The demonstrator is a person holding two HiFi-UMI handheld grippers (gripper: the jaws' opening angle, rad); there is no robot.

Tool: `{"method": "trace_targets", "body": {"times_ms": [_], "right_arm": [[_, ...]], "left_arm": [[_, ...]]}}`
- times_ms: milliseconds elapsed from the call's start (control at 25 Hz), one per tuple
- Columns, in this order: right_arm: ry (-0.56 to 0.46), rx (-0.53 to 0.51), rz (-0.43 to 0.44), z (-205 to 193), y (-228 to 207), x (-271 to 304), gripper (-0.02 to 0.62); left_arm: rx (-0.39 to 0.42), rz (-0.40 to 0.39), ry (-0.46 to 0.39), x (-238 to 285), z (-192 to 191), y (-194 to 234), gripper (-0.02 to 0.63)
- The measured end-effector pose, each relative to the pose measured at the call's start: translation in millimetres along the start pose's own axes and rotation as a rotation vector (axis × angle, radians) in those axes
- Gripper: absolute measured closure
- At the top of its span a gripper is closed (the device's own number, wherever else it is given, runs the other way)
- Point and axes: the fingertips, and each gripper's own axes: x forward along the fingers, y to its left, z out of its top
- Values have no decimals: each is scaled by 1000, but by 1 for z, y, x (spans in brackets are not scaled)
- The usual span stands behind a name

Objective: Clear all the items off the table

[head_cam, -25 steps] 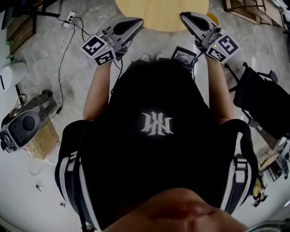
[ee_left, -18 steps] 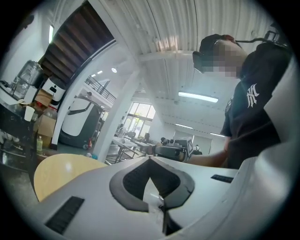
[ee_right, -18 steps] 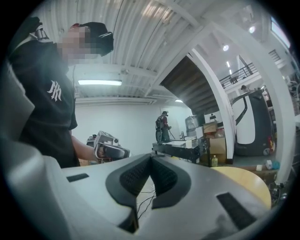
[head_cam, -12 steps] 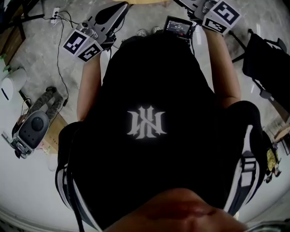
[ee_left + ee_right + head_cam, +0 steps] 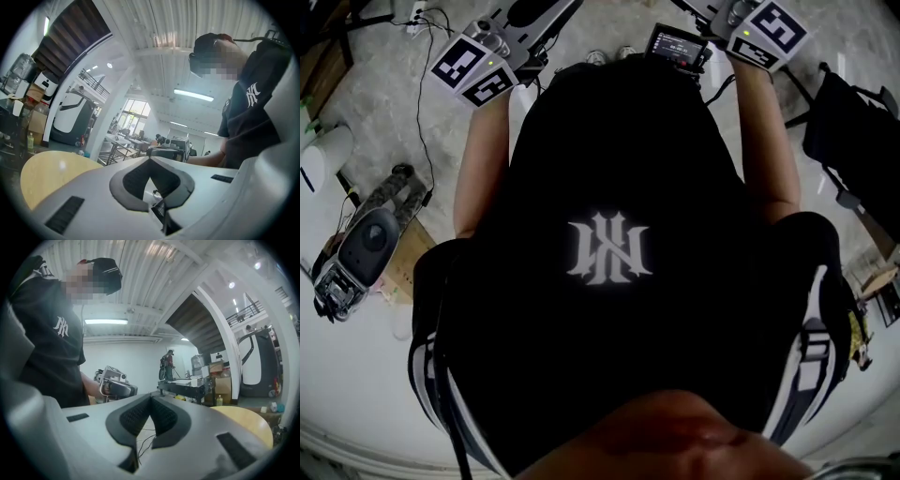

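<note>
In the left gripper view my left gripper [image 5: 150, 161] is shut with nothing between its dark pads. It points level across the rim of a round light-wood table [image 5: 44, 174], whose visible part is bare. The right gripper [image 5: 151, 397] is shut and empty too, with the same table [image 5: 251, 422] at its lower right. Each gripper view shows the other gripper held out in front of the person: the right gripper [image 5: 169, 151] and the left gripper [image 5: 114, 383]. From the head, only the marker cubes [image 5: 472, 71] [image 5: 766, 32] and the gripper bodies show at the top edge; the jaw tips are cut off.
A black shirt fills most of the head view. On the stone floor lie a grey device [image 5: 358, 251] on a cardboard box [image 5: 411, 261], a cable [image 5: 419, 103] and a black chair [image 5: 853, 131]. A small screen [image 5: 677, 44] sits between the hands. Workbenches and a white machine [image 5: 71, 117] stand behind.
The head view has tipped closer to the body, so the round table has slid out past the top edge. Both grippers sit higher in view, the left one further left. Jaws stay shut.
</note>
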Motion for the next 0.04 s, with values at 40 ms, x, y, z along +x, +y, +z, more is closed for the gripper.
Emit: {"method": "trace_targets", "body": {"times_ms": [40], "right_arm": [[1, -3, 3, -1, -2, 1, 592]], "left_arm": [[0, -2, 2, 2, 0, 2, 594]]}}
